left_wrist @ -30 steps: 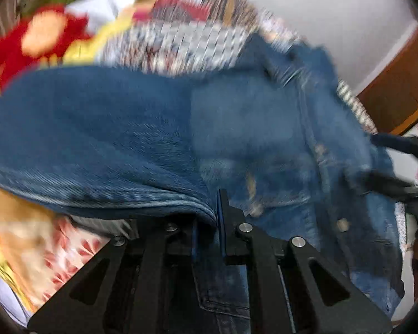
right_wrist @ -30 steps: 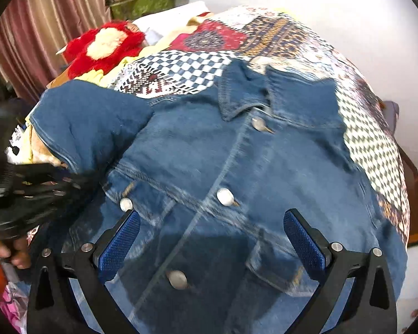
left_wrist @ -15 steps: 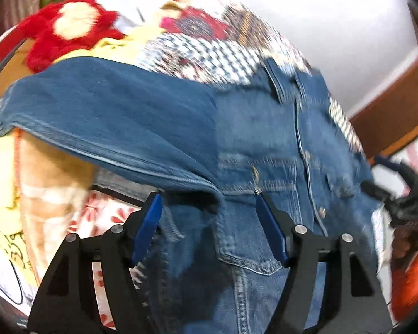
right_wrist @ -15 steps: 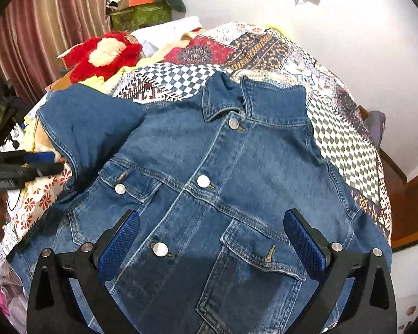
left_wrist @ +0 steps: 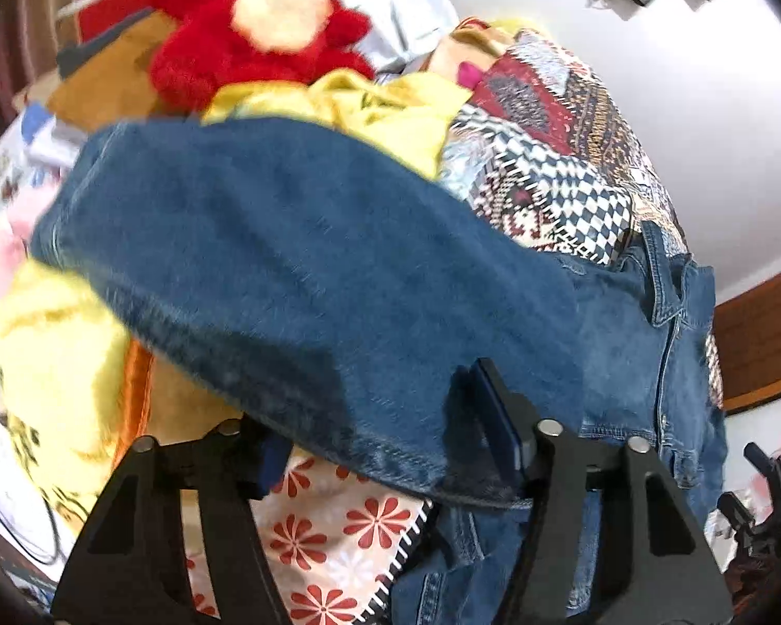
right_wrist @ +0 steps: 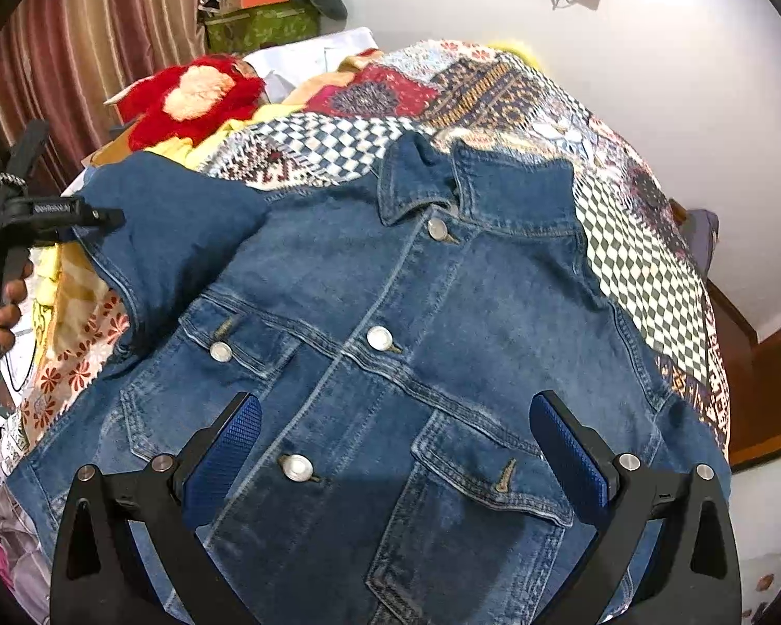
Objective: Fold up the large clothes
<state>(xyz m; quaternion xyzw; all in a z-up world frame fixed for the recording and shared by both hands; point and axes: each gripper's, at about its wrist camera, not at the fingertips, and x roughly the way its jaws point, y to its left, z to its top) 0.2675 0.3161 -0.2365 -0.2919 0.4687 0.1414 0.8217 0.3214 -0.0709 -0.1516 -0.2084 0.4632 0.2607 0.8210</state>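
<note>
Black triangular gripper [right_wrist: 395, 448] arms, blue textured pads [right_wrist: 567, 448], silver screws, possibly printed lettering

Left tongs [left_wrist: 385, 448]: pointed steeply downward, jaws parted and closing, blue pads either side of denim fold, no pinch visible. In right wrist view, left tongs [right_wrist: 104, 219] enter from left edge, black frame held by person's hand [right_wrist: 5, 302], fingers curled round handle. Right tongs [right_wrist: 395, 448]: pointed steeply downward, jaws spread wide, blue pads well apart, nothing gripped.
</note>
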